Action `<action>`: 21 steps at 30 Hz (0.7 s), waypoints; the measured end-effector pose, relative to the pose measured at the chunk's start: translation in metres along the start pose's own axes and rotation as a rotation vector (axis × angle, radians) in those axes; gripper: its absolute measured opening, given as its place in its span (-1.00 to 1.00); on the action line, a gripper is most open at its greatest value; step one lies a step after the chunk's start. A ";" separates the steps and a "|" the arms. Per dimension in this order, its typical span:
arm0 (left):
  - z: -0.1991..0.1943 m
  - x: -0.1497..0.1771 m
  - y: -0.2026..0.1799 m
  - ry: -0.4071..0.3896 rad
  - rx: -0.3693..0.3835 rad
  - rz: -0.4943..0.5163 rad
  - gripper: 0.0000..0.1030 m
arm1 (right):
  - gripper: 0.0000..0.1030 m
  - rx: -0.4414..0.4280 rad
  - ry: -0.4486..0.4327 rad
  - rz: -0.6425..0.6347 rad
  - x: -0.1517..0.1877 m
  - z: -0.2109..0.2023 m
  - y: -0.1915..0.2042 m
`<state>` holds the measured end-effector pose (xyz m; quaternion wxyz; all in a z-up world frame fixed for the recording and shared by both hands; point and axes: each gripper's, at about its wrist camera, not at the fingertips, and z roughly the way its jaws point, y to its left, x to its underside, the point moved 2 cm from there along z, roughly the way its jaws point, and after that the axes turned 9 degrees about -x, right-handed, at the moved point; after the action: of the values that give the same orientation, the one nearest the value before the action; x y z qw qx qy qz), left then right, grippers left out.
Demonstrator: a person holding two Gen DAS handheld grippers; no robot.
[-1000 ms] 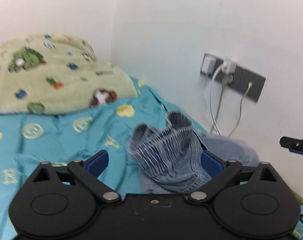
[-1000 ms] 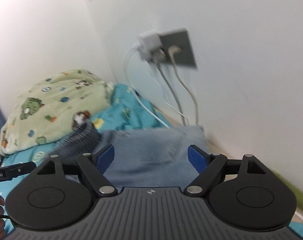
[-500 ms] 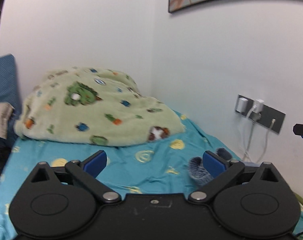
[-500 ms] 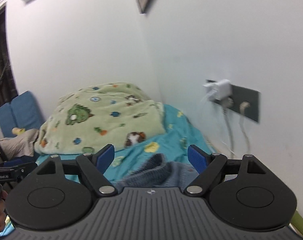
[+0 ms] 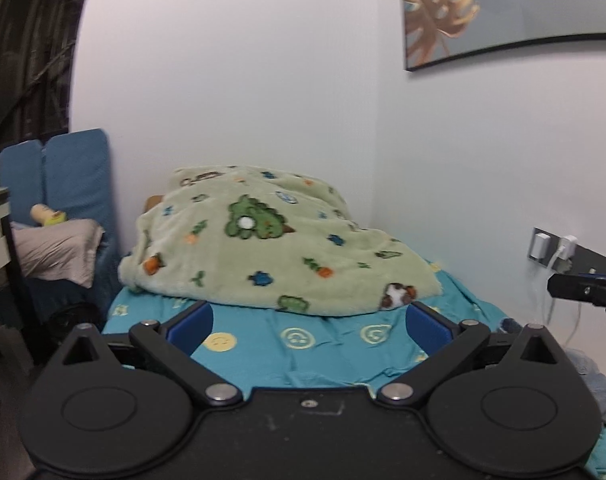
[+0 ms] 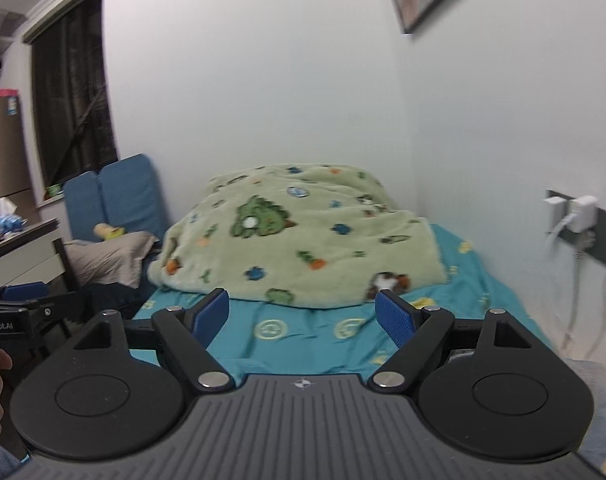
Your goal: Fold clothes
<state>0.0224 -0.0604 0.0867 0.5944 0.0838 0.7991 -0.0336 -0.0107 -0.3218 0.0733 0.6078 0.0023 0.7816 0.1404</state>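
My left gripper point(image 5: 309, 326) is open and empty, raised above the teal bed sheet point(image 5: 323, 356). My right gripper point(image 6: 303, 318) is open and empty too, also held above the sheet point(image 6: 311, 336). A sliver of the blue denim garment point(image 5: 591, 376) shows at the right edge of the left wrist view, below and behind the gripper body. In the right wrist view only a pale blue strip of the garment point(image 6: 587, 372) shows at the right edge. The right gripper's tip point(image 5: 583, 290) appears at the right of the left wrist view, and the left gripper point(image 6: 19, 312) at the left of the right wrist view.
A green fleece blanket point(image 5: 271, 248) is heaped at the head of the bed. The white wall on the right carries a socket strip with plugs and cables point(image 5: 563, 256) and a framed picture point(image 5: 503, 12). A blue cushion point(image 5: 63, 176), a pillow point(image 5: 55, 252) and a desk edge stand at left.
Both grippers have lifted and tilted up away from the denim garment, which dropped out of the middle of both views. Both stayed open.
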 end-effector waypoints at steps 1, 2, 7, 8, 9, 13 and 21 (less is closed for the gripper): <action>0.000 0.004 0.005 -0.004 -0.022 -0.006 0.99 | 0.61 -0.010 -0.001 -0.011 0.002 0.004 0.007; 0.001 0.008 0.010 -0.014 -0.050 -0.009 0.99 | 0.61 -0.018 -0.002 -0.022 0.004 0.008 0.014; 0.010 0.033 0.031 0.015 -0.095 -0.028 0.99 | 0.61 -0.043 -0.020 -0.076 0.018 0.023 0.044; 0.012 0.037 0.033 0.023 -0.099 -0.033 0.99 | 0.61 -0.061 -0.020 -0.073 0.021 0.028 0.048; 0.013 0.039 0.035 0.023 -0.108 -0.032 0.99 | 0.61 -0.080 -0.019 -0.067 0.024 0.034 0.051; 0.016 0.042 0.045 -0.006 -0.174 -0.039 0.99 | 0.64 -0.132 -0.013 -0.057 0.032 0.057 0.067; 0.018 0.061 0.072 0.001 -0.253 -0.100 0.99 | 0.75 -0.151 -0.033 -0.118 0.065 0.086 0.076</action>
<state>0.0354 0.0135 0.0268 0.5976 -0.0315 0.8003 0.0378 0.0413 -0.2188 0.0090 0.6263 -0.0872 0.7573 0.1631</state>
